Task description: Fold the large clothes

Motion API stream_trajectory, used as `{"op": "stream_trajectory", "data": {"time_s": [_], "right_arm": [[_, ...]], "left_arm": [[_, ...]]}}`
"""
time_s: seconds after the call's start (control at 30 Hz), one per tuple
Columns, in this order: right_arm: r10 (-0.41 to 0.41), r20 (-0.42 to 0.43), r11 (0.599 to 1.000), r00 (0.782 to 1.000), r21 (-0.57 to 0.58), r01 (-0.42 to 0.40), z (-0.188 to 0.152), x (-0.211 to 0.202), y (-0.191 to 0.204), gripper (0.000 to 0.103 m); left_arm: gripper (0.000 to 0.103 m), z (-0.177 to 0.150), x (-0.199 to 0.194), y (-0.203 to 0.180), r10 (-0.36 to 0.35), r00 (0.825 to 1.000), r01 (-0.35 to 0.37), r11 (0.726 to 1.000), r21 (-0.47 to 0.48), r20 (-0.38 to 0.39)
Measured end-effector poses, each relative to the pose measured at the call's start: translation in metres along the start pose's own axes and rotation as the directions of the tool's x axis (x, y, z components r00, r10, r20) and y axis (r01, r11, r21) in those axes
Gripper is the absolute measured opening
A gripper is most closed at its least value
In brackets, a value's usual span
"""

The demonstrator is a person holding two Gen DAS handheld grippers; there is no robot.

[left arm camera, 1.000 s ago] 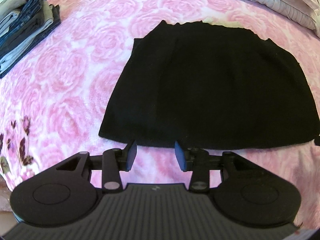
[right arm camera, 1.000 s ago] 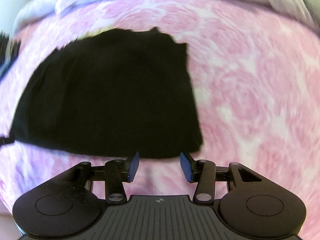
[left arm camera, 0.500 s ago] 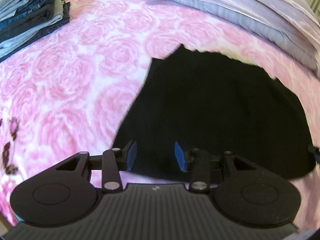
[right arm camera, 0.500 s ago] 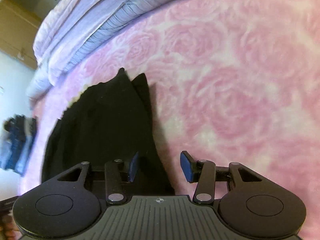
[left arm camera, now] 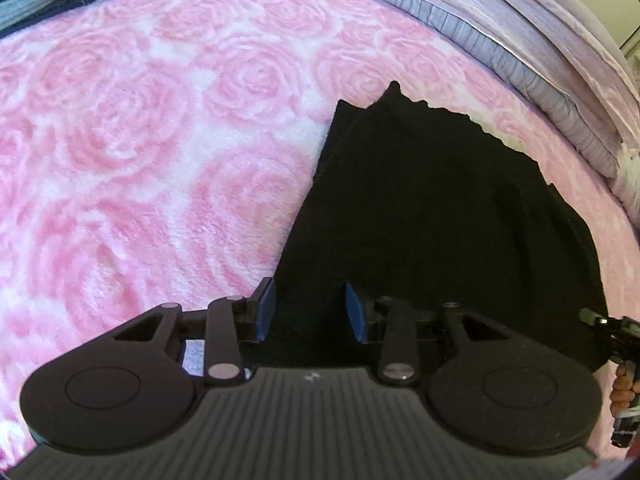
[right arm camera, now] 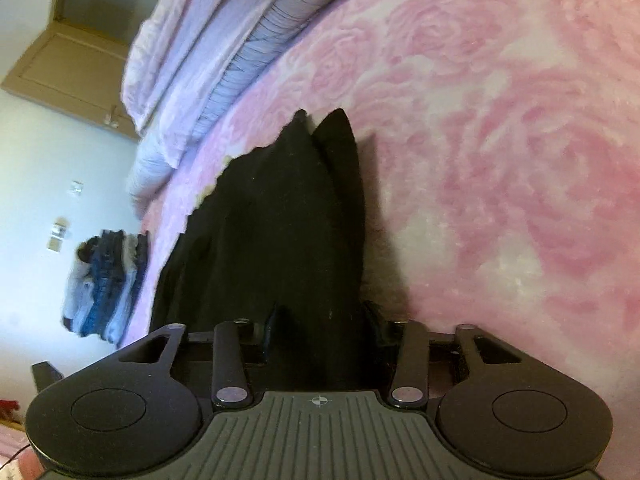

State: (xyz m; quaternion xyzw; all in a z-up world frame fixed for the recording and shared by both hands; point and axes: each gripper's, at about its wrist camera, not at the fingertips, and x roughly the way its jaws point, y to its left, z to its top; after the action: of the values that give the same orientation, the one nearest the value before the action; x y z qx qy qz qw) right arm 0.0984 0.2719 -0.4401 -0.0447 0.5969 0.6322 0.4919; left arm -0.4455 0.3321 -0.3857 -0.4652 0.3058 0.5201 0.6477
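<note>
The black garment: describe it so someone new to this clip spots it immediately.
A pink rose-patterned blanket covers the bed. The black garment lies flat on it, below the lilac pillows, with both open grippers at its near edge. It is the only spread-out dark piece; the folded clothes stack is blue and grey.

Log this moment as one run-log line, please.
stage: pre-grasp | left gripper: open, straddling near edge of black garment | right gripper: open, around garment's other near corner | surface: pink rose blanket

Matt black knit garment (left arm camera: 432,216) on plush, fuzzy pink blanket (left arm camera: 168,152); smooth lilac cloth pillows (left arm camera: 532,40); folded denim stack (right arm camera: 106,284); grippers (left arm camera: 310,312) of matt black plastic, ribbed.
</note>
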Motion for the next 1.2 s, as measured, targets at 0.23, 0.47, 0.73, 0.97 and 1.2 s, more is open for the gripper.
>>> {"op": "stream_trajectory", "data": {"time_s": [0.23, 0.47, 0.73, 0.97, 1.2], "right_arm": [[-0.423, -0.008, 0.901, 0.906, -0.107, 0.420, -0.001, 0.019, 0.078, 0.018], [-0.741, 0.288, 0.436, 0.606, -0.481, 0.761, -0.043, 0.068, 0.250, 0.015], [-0.578, 0.425, 0.138, 0.697, -0.790, 0.597, -0.179, 0.182, 0.388, 0.016], [-0.603, 0.309, 0.077, 0.735, -0.895, 0.439, -0.250, 0.223, 0.377, 0.033], [-0.472, 0.086, 0.531, 0.877, -0.767, 0.361, -0.208, 0.118, 0.401, 0.050]], "left_arm": [[0.036, 0.017, 0.005, 0.012, -0.064, 0.996, 0.067, 0.997, 0.042, -0.055], [0.032, 0.032, -0.012, 0.051, -0.079, 0.996, 0.081, 0.996, 0.036, -0.051], [0.032, 0.028, -0.022, 0.117, -0.114, 0.990, 0.108, 0.991, -0.078, -0.077], [0.031, 0.022, -0.025, 0.138, -0.169, 0.983, 0.159, 0.979, -0.127, -0.068], [0.031, 0.032, -0.031, 0.113, -0.363, 0.931, 0.344, 0.911, -0.230, -0.047]]}}
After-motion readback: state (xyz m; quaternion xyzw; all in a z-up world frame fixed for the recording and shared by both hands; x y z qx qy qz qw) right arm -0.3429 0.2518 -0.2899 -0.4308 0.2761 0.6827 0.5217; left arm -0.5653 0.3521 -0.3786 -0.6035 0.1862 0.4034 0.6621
